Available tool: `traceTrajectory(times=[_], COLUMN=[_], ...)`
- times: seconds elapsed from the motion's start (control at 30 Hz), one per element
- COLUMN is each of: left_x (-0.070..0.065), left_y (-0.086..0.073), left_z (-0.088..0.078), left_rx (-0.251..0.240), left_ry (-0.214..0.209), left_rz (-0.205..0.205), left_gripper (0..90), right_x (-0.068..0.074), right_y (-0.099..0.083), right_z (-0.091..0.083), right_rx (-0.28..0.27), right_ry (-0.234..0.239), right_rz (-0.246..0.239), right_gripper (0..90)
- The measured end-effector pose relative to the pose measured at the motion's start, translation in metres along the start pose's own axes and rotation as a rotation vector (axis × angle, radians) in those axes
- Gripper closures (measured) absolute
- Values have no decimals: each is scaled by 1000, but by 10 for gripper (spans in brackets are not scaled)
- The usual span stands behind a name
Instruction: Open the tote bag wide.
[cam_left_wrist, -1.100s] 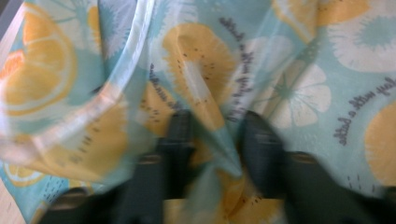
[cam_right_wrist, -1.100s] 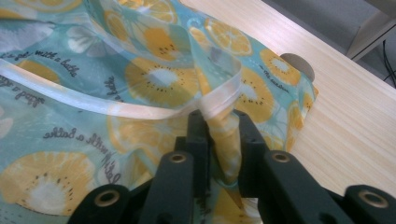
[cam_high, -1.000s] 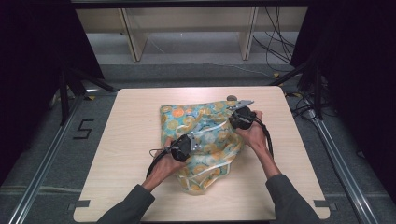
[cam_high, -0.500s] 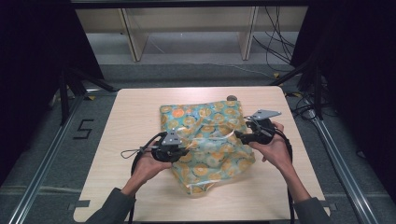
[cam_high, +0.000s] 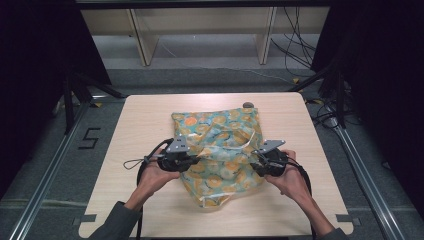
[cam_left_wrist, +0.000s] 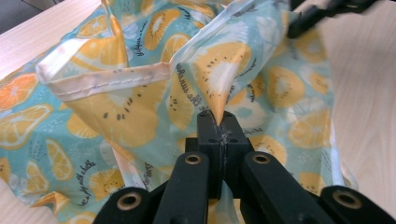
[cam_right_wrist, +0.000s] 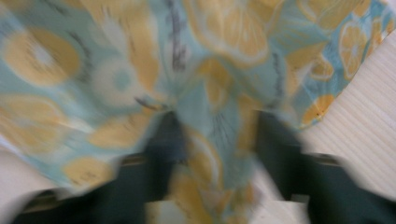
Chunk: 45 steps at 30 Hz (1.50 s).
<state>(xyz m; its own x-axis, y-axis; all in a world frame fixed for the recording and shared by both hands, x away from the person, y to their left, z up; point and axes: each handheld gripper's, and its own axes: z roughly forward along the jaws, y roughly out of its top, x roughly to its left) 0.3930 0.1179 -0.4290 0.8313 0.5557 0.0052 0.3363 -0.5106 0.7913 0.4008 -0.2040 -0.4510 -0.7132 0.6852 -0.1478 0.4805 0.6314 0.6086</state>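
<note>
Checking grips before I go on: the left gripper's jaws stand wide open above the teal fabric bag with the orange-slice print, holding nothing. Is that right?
Not quite. The left gripper is not open: the left gripper view shows its jaws closed together, pinching a fold of the teal fabric bag with the orange-slice print. The bag lies on the light wooden table, as the high view shows.

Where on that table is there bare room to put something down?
The table is bare along its left side, in the far strip beyond the bag, and along the right edge. The middle is crowded: the bag, plus both grippers at its near half.
</note>
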Motion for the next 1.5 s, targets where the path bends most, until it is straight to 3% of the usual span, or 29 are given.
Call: traceTrajectory(times=[0.07, 0.13, 0.2, 0.3, 0.33, 0.43, 0.47, 0.5, 0.53, 0.6, 0.63, 0.67, 0.73, 0.83, 0.87, 0.9, 0.97, 1.03, 1.07, 1.13, 1.2, 1.27, 1.3, 1.33, 1.37, 1.4, 1.43, 1.47, 1.5], left_x=[-6, -14, -21, -26, -25, -10, -4, 4, 13, 30, 39, 46, 58, 69, 72, 76, 83, 87, 87, 82, 71, 58, 40, 40, 34, 28, 24, 23, 22], left_y=[-3, -7, -8, -4, -1, 14, 19, 25, 30, 37, 39, 39, 39, 35, 33, 30, 24, 18, 16, 18, 28, 41, 55, 55, 64, 69, 73, 76, 78], left_z=[-1, -5, -12, -29, -35, -42, -41, -39, -35, -24, -16, -8, 10, 35, 41, 46, 59, 69, 71, 67, 53, 41, 29, 29, 23, 25, 28, 31, 38], left_rx=[12, 20, -7, -49, -65, -102, -123, -125, -135, -121, -105, -92, -42, 10, 39, 81, 116, 131, 139, 151, 137, 114, 84, 84, 79, 26, 23, 52, 101], left_ry=[-12, -22, -55, -80, -77, -43, -23, -1, 21, 75, 99, 118, 166, 229, 248, 223, 212, 195, 184, 179, 231, 243, 234, 234, 178, 119, 90, 101, 147], left_rz=[13, 42, 34, 26, 22, 16, -13, -15, -12, -50, -47, -61, -71, -32, 0, -2, -24, -84, -103, -94, -48, -11, 40, 40, 75, 16, 12, 49, 94], left_gripper=[893, 893, 893, 893, 892, 892, 892, 892, 891, 891, 891, 891, 890, 889, 887, 882, 863, 835, 790, 696, 596, 518, 502, 497, 497, 496, 496, 491, 478], right_x=[-5, -6, -6, -2, -3, -6, -9, -13, -17, -26, -35, -35, -44, -53, -55, -57, -59, -61, -62, -62, -63, -64, -63, -63, -63, -63, -63, -62, -63], right_y=[-3, -2, -2, -1, 1, 7, 12, 17, 22, 32, 41, 41, 46, 50, 51, 50, 48, 46, 45, 44, 44, 44, 44, 44, 43, 44, 44, 44, 44], right_z=[0, -11, -17, -43, -55, -64, -66, -65, -62, -54, -37, -37, -16, 12, 20, 27, 38, 44, 44, 46, 47, 46, 44, 44, 45, 42, 44, 43, 43], right_rx=[-29, -39, -62, -78, -116, -158, -168, -182, -195, -182, -175, -175, -153, -113, -95, -76, -40, -32, -14, -11, -17, -7, -5, -5, -20, -3, -20, -18, -23], right_ry=[22, 50, 53, 68, 62, 39, 34, 14, -8, -57, -91, -91, -103, -114, -110, -99, -128, -125, -113, -124, -114, -101, -111, -111, -123, -110, -117, -118, -122], right_rz=[-14, -35, -47, -58, -61, -47, -48, -47, -46, -42, -23, -23, -3, 9, 13, -1, 12, 34, 47, 41, 26, 36, 47, 47, 44, 53, 59, 55, 49], right_gripper=[900, 900, 900, 900, 900, 900, 900, 900, 900, 900, 900, 900, 900, 900, 900, 900, 900, 900, 900, 898, 886, 880, 879, 879, 879, 880, 879, 879, 879])
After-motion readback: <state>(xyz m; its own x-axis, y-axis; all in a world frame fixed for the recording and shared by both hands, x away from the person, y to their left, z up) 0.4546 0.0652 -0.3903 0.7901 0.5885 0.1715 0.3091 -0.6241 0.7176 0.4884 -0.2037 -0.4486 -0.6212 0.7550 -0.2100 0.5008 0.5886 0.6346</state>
